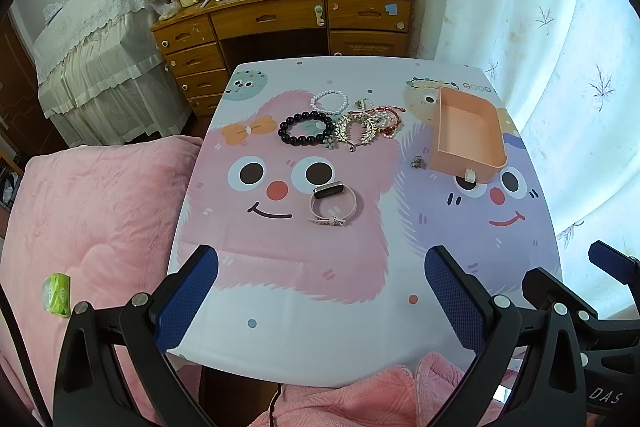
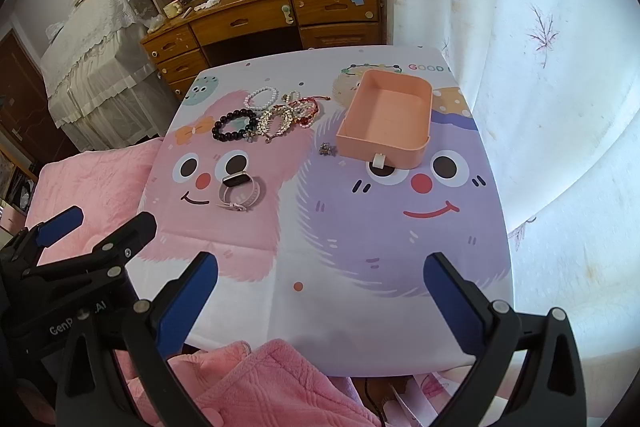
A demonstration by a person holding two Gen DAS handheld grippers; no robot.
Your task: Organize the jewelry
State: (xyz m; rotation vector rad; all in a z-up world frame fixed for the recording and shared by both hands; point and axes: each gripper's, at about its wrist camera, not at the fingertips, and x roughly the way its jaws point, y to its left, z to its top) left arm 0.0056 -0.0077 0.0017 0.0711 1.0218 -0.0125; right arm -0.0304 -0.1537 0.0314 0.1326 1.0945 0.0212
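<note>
Left wrist view: left gripper (image 1: 321, 301) spread wide, holding nothing, over near table edge (image 1: 280, 355); pink watch (image 1: 333, 205) ahead, bracelet cluster (image 1: 344, 125) beyond, peach tray (image 1: 468, 135) right. Right wrist view — right gripper (image 2: 320, 301) likewise agape, tray ahead, small charm (image 2: 327, 149) just beside it.

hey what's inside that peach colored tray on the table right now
Nothing visible: the peach tray shows a bare floor, with all jewelry outside it. Its near wall hides a thin strip of floor behind it.
</note>
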